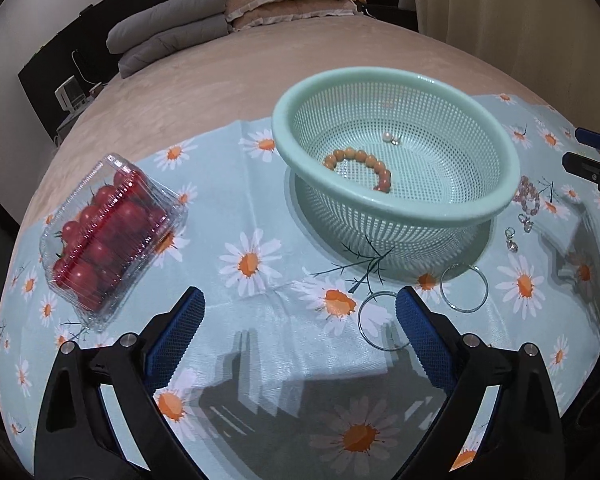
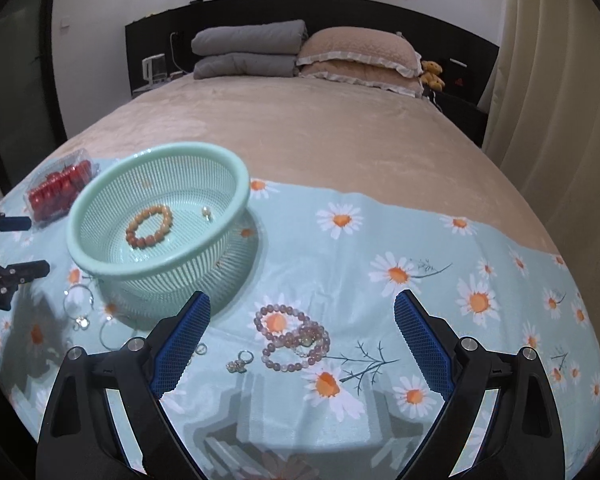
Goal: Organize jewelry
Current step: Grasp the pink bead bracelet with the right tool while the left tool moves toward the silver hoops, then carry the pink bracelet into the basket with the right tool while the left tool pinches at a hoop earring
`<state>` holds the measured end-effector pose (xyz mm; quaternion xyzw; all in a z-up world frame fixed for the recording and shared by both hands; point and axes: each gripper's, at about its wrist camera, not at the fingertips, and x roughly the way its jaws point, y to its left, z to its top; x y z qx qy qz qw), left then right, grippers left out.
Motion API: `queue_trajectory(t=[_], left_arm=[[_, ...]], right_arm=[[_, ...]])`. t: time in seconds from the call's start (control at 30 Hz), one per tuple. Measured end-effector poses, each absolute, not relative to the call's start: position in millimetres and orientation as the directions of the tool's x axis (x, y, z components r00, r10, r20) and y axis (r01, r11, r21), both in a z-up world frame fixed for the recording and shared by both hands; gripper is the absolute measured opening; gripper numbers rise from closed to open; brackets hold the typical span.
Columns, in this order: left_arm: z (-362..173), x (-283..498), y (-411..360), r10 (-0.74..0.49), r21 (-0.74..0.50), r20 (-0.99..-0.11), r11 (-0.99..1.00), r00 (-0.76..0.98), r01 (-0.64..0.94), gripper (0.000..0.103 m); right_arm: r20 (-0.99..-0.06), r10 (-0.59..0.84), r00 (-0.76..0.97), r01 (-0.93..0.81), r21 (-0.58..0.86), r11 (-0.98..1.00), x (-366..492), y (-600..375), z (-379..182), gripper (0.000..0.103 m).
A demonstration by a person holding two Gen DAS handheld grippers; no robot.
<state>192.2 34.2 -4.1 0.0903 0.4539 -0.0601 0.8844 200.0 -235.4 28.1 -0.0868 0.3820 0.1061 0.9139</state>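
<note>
Right wrist view shows the right gripper (image 2: 302, 334), jaws wide and empty, above the pink bead bracelets (image 2: 296, 338) on the cloth (image 2: 380, 232) beside the basket (image 2: 156, 216), which look light, floppy and rolling, best pinched across one strand.

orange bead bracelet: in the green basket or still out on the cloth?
In. The orange bead bracelet lies on the perforated floor of the mint-green plastic basket, beside a small pearl piece.

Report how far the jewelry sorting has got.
Done: the orange bead bracelet and a pearl earring lie in the green basket. In hand: nothing; the left gripper and right gripper both have open, empty jaws. Left on the cloth: the pink bead bracelets, two clear bangles, and small silver earrings.
</note>
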Motion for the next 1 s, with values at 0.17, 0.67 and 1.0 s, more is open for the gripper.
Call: queue_trajectory(t=[0.17, 0.67, 1.0], left_arm=[[-44.8, 200.2, 29.5, -0.047, 0.073, -0.872, 0.972, 0.487, 0.223, 0.075], [-46.6, 175.2, -2.8, -0.073, 0.098, -0.856, 0.949, 0.512, 0.299, 0.003], [-25.0, 168.4, 28.8, -0.1, 0.036, -0.865, 0.965, 0.491, 0.26, 0.002]], right_arm=[[-0.767, 0.143, 0.625, -0.262, -0.033, 0.965, 214.2, -234.5, -8.8, 0.089], [-0.825, 0.16, 0.542, -0.262, 0.015, 0.965, 210.9, -232.6, -43.5, 0.011], [-0.762, 0.245, 0.6, -0.217, 0.139, 0.966, 185.0, -271.3, -0.2, 0.009]])
